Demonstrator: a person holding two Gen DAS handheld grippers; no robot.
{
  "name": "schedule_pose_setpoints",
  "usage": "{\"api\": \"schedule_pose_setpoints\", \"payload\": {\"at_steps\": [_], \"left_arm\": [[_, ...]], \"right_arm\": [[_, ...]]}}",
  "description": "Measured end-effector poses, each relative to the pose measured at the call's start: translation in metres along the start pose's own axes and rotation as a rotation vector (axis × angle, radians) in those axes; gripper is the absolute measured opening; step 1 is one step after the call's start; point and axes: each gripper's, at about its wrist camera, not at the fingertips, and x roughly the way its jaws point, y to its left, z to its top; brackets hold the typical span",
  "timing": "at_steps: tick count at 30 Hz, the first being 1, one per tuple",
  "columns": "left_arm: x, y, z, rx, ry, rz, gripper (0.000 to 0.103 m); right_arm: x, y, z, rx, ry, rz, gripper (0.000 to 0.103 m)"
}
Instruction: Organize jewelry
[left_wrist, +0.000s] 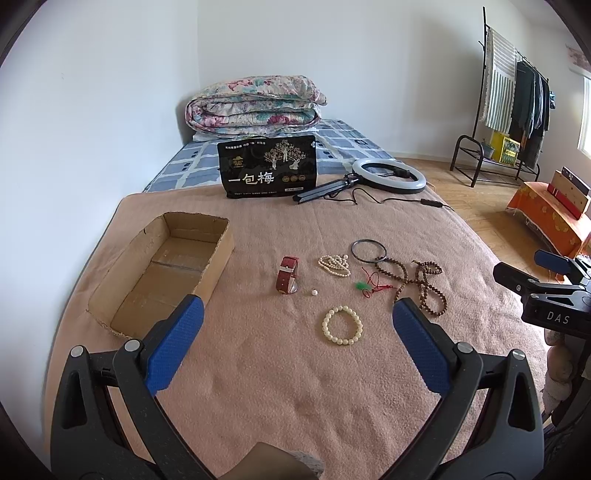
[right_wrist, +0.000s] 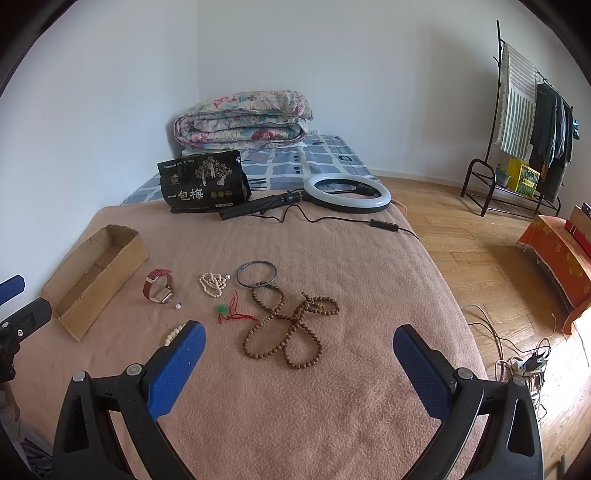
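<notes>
On the bed's pink blanket (left_wrist: 258, 387), left to right, lie a box (left_wrist: 162, 273) running lengthwise away, a red watch (left_wrist: 287, 275), pearls (left_wrist: 334, 264), a bangle (left_wrist: 369, 251) and brown beads (right_wrist: 291, 332), before a bag (left_wrist: 267, 166) reading "一包梅", both the left gripper (left_wrist: 295, 321) and right gripper (right_wrist: 299, 343) spread wide, empty.

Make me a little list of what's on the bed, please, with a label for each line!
box: empty brown cardboard box, on the left
watch: red-strapped wristwatch, beside the box
pearls: white pearl strand, one loose pearl
bracelet: cream bead bracelet, nearest
bangle: thin dark bangle
beads: long brown wooden bead string, on the right
tongs: left tongs and right tongs open, holding nothing
</notes>
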Motion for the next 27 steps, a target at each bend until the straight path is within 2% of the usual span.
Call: {"api": "schedule_pose_setpoints", "payload": {"at_steps": [27], "left_arm": [[0.0007,0.0011,-0.0014,-0.004,0.0,-0.004,0.103]], "right_arm": [[-0.0034,-0.0018,0.0035,0.001,-0.011,-0.008,0.103]]}}
